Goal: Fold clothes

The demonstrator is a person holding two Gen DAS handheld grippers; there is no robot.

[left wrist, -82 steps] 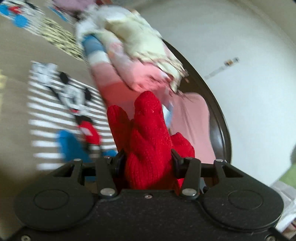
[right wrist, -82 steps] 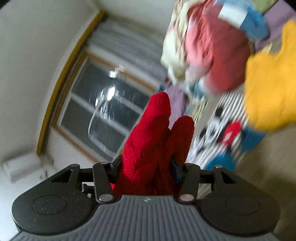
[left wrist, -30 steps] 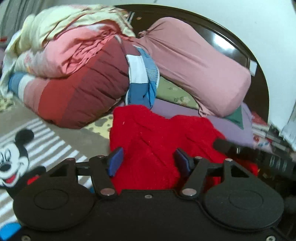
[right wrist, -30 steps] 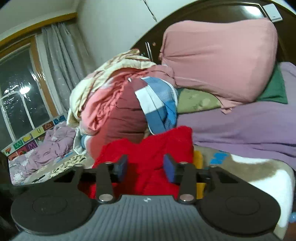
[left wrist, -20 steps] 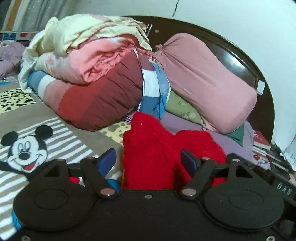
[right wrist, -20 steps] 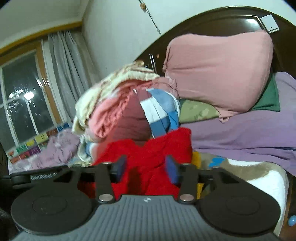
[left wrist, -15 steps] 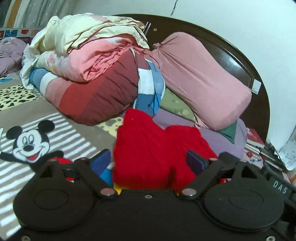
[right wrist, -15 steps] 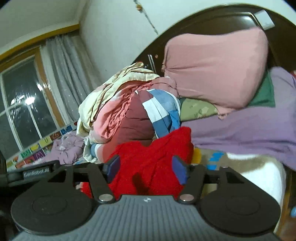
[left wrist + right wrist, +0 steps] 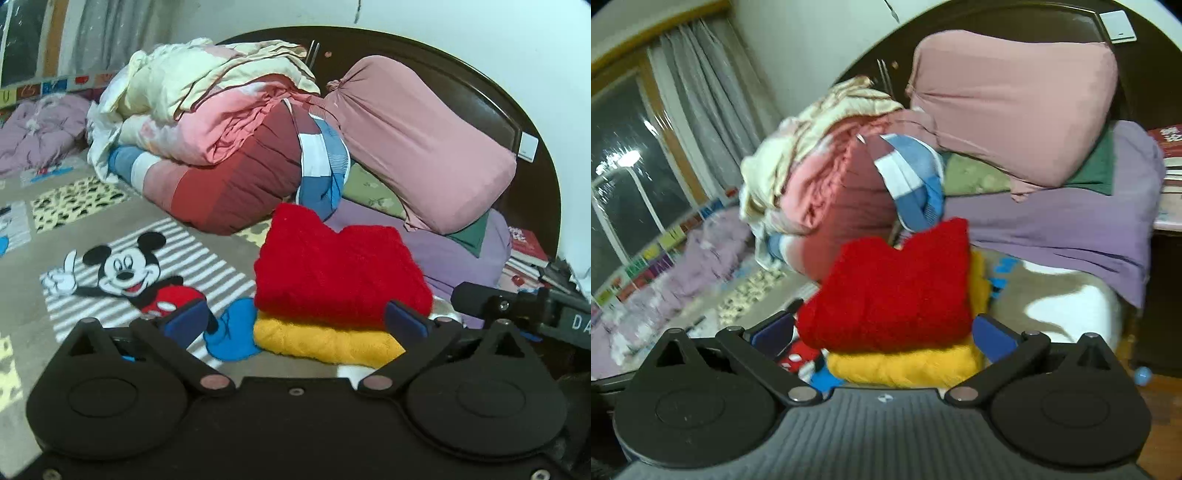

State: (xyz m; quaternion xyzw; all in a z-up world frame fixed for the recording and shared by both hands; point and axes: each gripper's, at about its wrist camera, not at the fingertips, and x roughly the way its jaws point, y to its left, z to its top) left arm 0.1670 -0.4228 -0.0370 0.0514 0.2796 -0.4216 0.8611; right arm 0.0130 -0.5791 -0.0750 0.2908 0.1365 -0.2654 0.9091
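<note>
A folded red knit garment lies on top of a folded yellow knit garment on the bed. My left gripper is open and empty, its blue pads just short of the stack's near edge. In the right wrist view the red garment lies on the yellow one as well. My right gripper is open and empty, its pads either side of the stack's near edge. The right gripper's body shows at the right of the left wrist view.
A Mickey Mouse blanket covers the bed at the left. A pile of rolled quilts and a pink pillow stand behind the stack against the dark headboard. Purple bedding lies at the right. Books lie at far right.
Both grippers carried the red garment over, set it on the yellow one, opened and let go. They have since drawn back a little from the stack.
</note>
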